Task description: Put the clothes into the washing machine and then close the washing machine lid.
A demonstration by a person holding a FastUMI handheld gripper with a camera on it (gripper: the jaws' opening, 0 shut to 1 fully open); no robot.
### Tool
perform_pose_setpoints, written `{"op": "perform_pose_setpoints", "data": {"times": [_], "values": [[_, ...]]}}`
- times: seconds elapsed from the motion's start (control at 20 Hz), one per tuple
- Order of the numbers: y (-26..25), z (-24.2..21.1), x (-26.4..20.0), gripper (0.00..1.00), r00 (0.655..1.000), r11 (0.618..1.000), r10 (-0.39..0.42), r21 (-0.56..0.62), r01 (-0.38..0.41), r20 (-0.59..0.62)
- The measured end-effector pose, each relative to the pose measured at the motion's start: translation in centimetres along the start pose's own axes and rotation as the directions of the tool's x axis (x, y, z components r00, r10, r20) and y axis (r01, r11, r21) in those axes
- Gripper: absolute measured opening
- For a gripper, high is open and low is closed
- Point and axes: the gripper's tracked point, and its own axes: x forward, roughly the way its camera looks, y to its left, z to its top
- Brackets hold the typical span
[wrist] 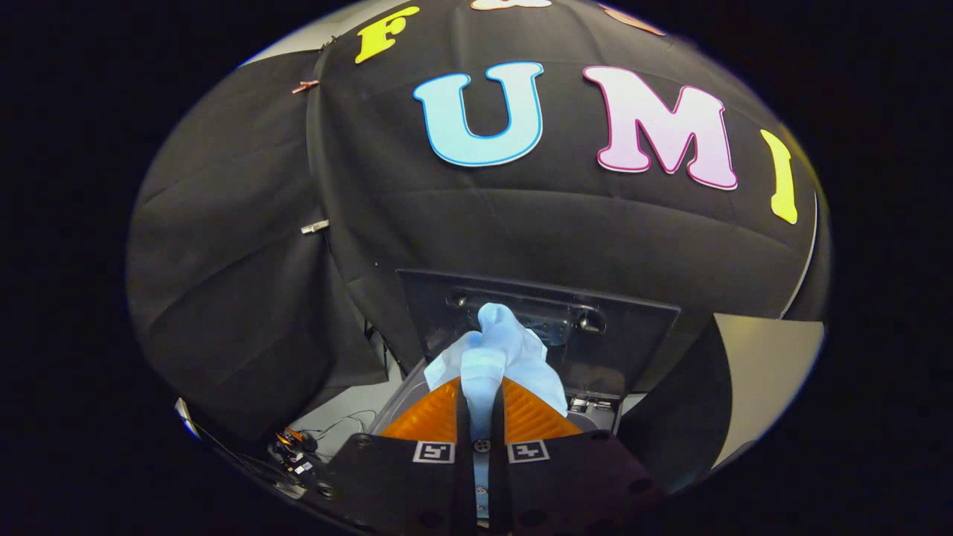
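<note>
Hand-held gripper has both fingers pressed together on a pale blue cloth, pinching it so the fabric bunches up and out past the fingertips toward 12 o'clock. Directly beyond the cloth stands the washing machine's raised dark lid with its handle. Part of the light machine body shows at 10 o'clock of the fingers.

Black cloth wall (creased, clipped)
</note>
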Motion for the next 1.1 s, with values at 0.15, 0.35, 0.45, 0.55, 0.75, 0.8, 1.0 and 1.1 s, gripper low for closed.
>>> {"op": "perform_pose_setpoints", "data": {"times": [0.15,0.35,0.45,0.55,0.75,0.8,1.0,1.1], "values": [[0.0,-2.0,1.7,0.11,0.999,1.0,-0.004,0.021,0.005,-0.034],[-0.5,-5.1,4.4,0.11,0.996,0.999,-0.026,0.027,0.029,-0.085],[-0.9,-6.7,5.7,0.11,0.993,0.999,-0.041,0.028,0.044,-0.112],[-1.4,-8.1,7.1,0.11,0.989,0.998,-0.053,0.032,0.058,-0.138],[-2.1,-10.9,9.4,0.11,0.979,0.996,-0.067,0.038,0.075,-0.192],[-2.3,-11.6,9.9,0.11,0.975,0.996,-0.071,0.036,0.08,-0.211],[-2.7,-13.2,11.2,0.17,0.968,0.995,-0.064,0.063,0.081,-0.242],[-2.9,-13.3,10.9,0.58,0.967,0.994,-0.07,0.069,0.089,-0.243]]}}
